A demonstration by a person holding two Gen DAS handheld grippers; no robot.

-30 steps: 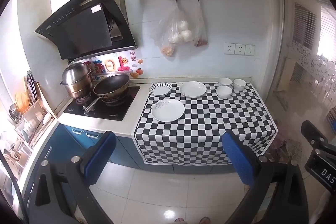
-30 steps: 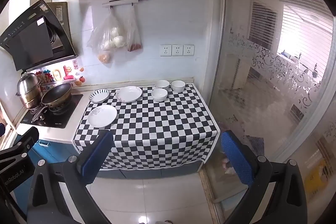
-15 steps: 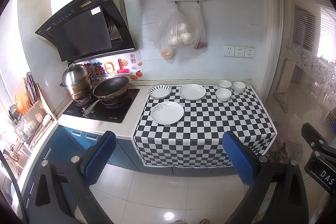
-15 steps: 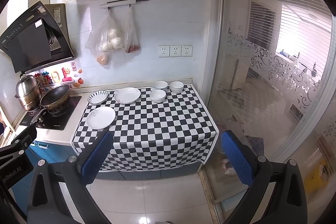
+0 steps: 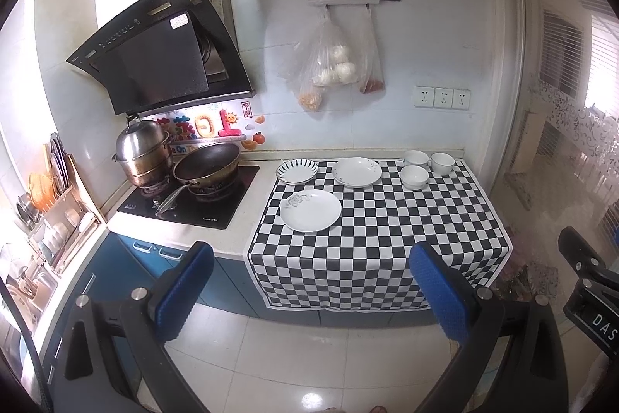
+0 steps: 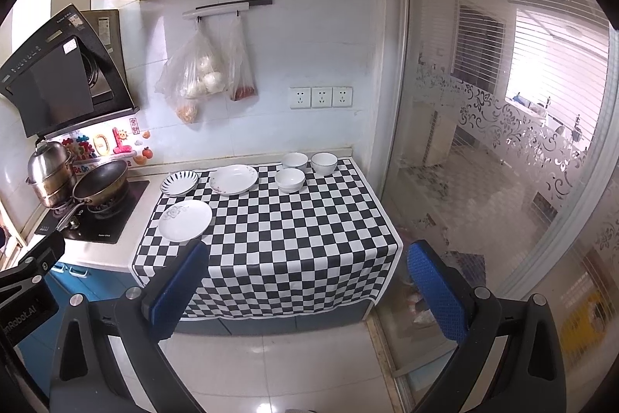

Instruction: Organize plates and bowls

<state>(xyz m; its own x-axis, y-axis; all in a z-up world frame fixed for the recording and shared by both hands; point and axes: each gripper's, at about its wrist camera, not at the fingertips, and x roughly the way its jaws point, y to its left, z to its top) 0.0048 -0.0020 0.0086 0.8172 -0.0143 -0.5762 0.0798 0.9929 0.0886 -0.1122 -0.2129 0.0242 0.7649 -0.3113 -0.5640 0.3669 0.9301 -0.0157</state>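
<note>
On the checkered cloth [image 5: 387,242] [image 6: 286,235] lie three plates: a large white flower-print plate [image 5: 310,210] [image 6: 185,220] near the left edge, a white deep plate [image 5: 356,172] [image 6: 233,179] behind it, and a dark-striped plate [image 5: 297,171] [image 6: 179,182] at the back left. Three white bowls [image 5: 414,177] [image 6: 289,179] stand grouped at the back right. My left gripper [image 5: 309,287] and right gripper [image 6: 305,291] both hang open and hold nothing, well short of the counter, above the floor.
Left of the cloth a stove [image 5: 193,200] carries a dark wok [image 5: 207,167] and a steel pot [image 5: 144,151], under a range hood [image 5: 162,53]. Plastic bags [image 5: 332,64] hang on the wall. A dish rack [image 5: 50,215] stands far left. A glass door [image 6: 503,161] bounds the right.
Both cameras have tilted slightly upward, so the counter and dishes sit a little lower in view. The dishes themselves have not moved. Both grippers stay open.
</note>
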